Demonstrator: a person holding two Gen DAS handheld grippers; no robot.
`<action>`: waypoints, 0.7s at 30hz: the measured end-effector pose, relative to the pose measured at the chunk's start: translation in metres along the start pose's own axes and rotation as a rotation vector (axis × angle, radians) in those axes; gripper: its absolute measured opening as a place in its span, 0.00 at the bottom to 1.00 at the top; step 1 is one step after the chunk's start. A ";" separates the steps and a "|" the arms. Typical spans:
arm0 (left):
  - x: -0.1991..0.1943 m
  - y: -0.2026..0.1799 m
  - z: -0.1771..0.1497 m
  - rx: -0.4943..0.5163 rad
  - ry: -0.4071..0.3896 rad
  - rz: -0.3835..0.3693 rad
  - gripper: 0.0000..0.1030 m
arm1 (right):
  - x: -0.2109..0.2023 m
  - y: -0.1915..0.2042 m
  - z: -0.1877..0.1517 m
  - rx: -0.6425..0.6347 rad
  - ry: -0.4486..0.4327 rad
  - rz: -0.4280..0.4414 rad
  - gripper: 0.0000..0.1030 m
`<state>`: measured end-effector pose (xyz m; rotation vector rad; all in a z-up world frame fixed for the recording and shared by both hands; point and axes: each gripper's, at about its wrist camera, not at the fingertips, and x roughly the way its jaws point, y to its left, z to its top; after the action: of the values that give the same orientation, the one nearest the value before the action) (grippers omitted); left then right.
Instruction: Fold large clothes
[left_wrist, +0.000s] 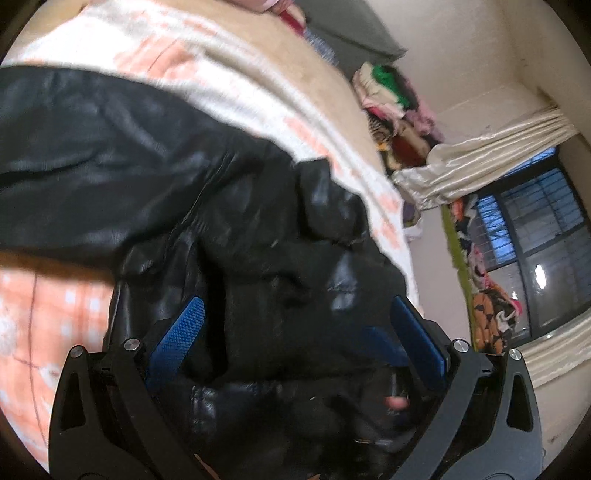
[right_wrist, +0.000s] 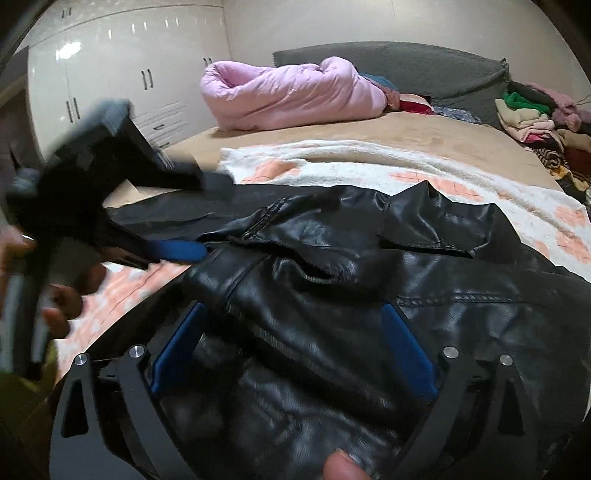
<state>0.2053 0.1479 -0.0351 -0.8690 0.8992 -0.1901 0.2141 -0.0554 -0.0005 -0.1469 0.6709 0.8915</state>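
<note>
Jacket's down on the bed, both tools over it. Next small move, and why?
Probably close the right tool on the leather bunched between its pads. The black leather jacket lies crumpled on the blanket, collar rumpled. The right tool stands wide open with nothing gripped; the left tool looks open over another bunch.
</note>
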 end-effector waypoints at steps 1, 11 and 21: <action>0.004 0.003 -0.002 -0.008 0.011 0.019 0.91 | -0.006 -0.005 -0.001 0.008 -0.007 0.000 0.92; 0.025 0.007 -0.006 -0.014 -0.006 0.191 0.76 | -0.083 -0.084 -0.002 0.202 -0.175 -0.131 0.74; -0.010 -0.044 -0.010 0.151 -0.131 0.138 0.00 | -0.137 -0.157 -0.017 0.431 -0.297 -0.266 0.68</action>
<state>0.2003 0.1182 0.0000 -0.6688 0.8084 -0.0798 0.2646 -0.2533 0.0442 0.2730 0.5355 0.4849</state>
